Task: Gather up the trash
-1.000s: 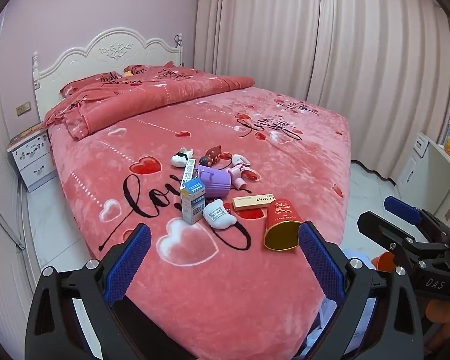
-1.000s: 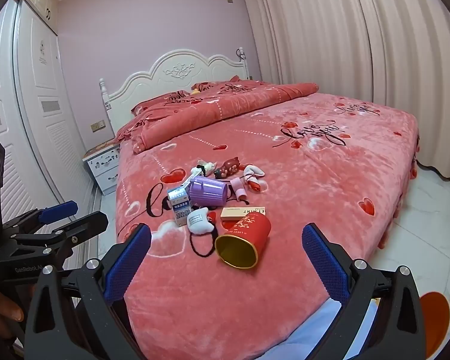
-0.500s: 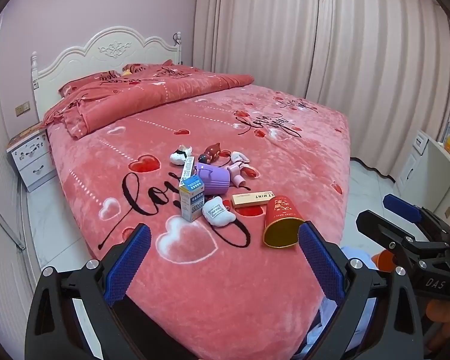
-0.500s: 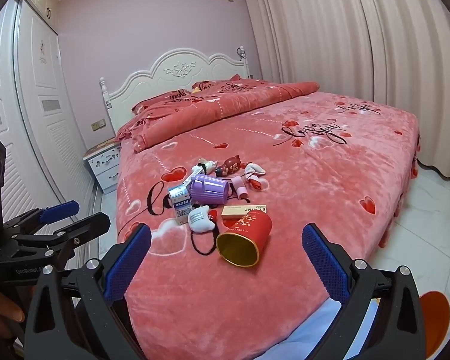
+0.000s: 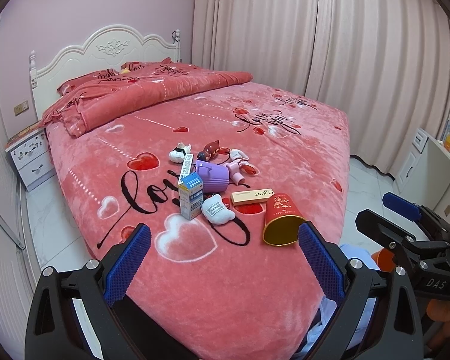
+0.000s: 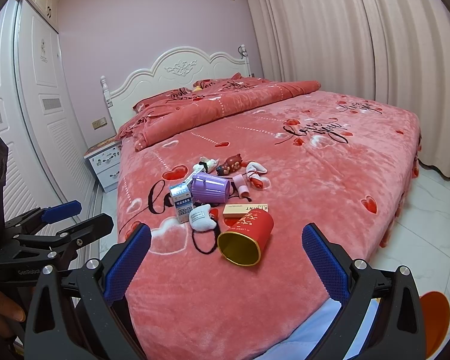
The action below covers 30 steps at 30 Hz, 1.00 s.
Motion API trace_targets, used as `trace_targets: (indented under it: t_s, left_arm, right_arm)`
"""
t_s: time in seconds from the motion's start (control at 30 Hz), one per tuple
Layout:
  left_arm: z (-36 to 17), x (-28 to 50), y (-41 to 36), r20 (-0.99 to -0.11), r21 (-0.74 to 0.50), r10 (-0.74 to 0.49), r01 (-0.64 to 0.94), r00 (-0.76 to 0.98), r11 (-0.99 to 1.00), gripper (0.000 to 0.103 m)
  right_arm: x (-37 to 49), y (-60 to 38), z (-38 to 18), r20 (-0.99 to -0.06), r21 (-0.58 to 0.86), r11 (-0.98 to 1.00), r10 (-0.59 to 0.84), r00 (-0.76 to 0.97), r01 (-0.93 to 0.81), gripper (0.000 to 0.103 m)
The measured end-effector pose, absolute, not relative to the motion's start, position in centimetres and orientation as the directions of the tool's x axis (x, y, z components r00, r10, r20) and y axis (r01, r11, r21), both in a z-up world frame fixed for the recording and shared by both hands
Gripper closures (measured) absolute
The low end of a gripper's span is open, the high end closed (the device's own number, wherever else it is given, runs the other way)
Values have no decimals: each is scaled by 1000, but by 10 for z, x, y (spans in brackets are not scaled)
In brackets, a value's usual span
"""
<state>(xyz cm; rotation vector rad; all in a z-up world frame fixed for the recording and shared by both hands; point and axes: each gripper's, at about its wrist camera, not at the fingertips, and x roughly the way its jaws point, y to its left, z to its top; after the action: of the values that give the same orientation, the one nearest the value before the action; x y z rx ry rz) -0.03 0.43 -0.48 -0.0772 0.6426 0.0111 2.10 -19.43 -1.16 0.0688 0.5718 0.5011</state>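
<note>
A heap of small items lies on the pink bed [image 5: 255, 294] near its foot. A red paper cup [image 5: 280, 220] [image 6: 246, 238] lies on its side, mouth toward me. Behind it are a flat mint box [image 5: 252, 197] [image 6: 245, 209], a blue-white carton [image 5: 190, 199] [image 6: 181, 202], a white plush [image 5: 217, 211] [image 6: 201, 218], and a purple mini bin [image 5: 211, 176] [image 6: 210, 187] lying on its side. My left gripper [image 5: 223, 262] and right gripper [image 6: 226, 262] are both open and empty, short of the heap.
Small toys [image 5: 210, 151] and a pink tube [image 5: 237, 174] lie behind the bin. A nightstand [image 5: 30, 156] stands left of the bed, a wardrobe [image 6: 30, 114] further left, curtains [image 5: 330, 45] behind, a white desk [image 5: 426, 162] at right. An orange object [image 6: 435, 309] sits on the floor.
Both grippers have drifted slightly; the heap sits a little higher in the views. Nothing was grasped and both stay open.
</note>
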Motion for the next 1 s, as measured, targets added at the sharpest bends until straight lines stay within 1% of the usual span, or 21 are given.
trace_targets:
  t_s: [1.0]
  left_arm:
    - [-12, -2, 2, -617, -54, -12, -27, 787, 998, 6]
  right_arm:
    - [22, -190, -19, -511, 204, 876, 476, 716, -437, 5]
